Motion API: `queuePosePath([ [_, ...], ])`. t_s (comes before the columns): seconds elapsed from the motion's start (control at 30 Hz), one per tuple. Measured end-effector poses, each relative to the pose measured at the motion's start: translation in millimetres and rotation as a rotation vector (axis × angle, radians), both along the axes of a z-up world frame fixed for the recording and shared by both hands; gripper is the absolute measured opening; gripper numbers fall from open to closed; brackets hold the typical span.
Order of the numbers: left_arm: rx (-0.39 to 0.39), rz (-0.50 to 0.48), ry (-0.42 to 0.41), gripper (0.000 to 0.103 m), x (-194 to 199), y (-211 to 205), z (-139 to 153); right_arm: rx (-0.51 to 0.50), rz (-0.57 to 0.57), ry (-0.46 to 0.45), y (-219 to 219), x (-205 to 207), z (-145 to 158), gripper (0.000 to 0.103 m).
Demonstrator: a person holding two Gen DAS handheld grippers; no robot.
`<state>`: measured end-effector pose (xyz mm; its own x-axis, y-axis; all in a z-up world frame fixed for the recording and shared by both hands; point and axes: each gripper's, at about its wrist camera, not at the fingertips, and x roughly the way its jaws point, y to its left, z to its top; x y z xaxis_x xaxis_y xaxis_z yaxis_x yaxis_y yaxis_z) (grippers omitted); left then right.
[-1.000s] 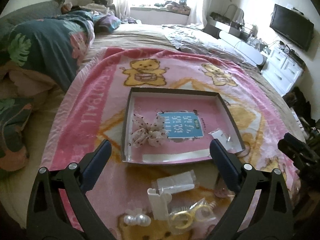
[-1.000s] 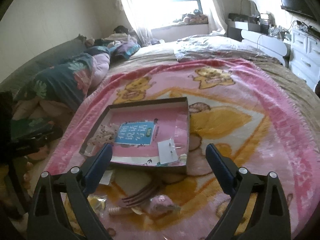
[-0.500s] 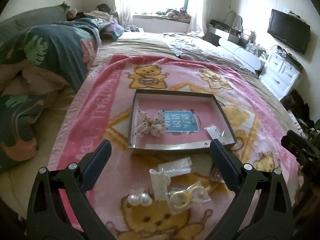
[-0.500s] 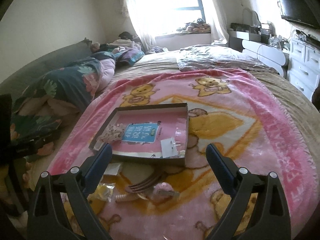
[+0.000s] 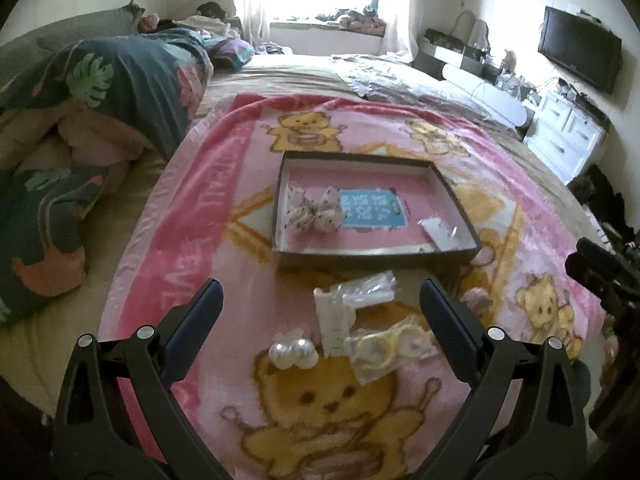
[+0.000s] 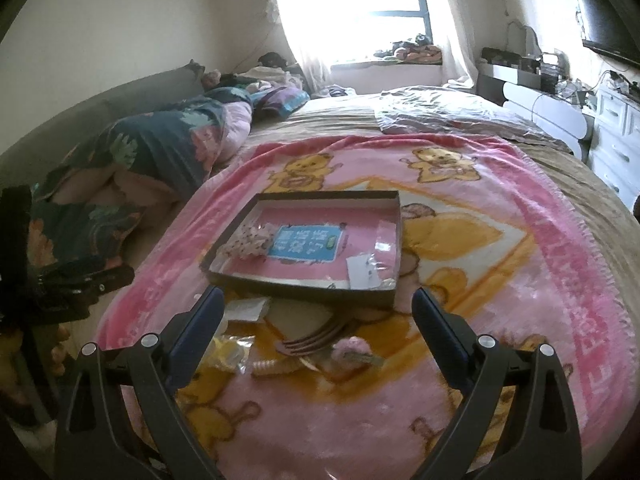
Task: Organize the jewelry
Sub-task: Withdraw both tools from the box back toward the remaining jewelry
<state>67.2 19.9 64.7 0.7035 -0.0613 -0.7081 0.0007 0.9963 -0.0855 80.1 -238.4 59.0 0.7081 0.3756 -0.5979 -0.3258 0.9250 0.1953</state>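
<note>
Both our left gripper (image 5: 320, 300) and right gripper (image 6: 316, 304) hang spread, empty. Step: choosing next piece. Likely next: pearl clip (image 5: 293, 351) into box (image 5: 376, 258).

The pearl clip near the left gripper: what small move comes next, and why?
Probably lower the open left gripper onto the pearl clip and close on it. The clip lies loose on the blanket just ahead of the fingers, outside the box, which already holds a bow.

Black plastic tongs (image 5: 320, 304), dark blue pads (image 5: 202, 312), silver screws
</note>
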Motion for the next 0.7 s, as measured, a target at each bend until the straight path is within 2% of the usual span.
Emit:
queuePosePath([
  [0.33, 0.0, 0.006, 0.064, 0.092, -9.1, 8.3, -24.9, -0.032, 0.05, 0.042, 17.1, -6.8, -18.8, 0.094],
  [0.7, -0.002, 0.057, 0.153, 0.092, -20.0, 39.6, -61.2, -0.072, 0.121, 0.071, 39.2, -15.7, -37.8, 0.094],
])
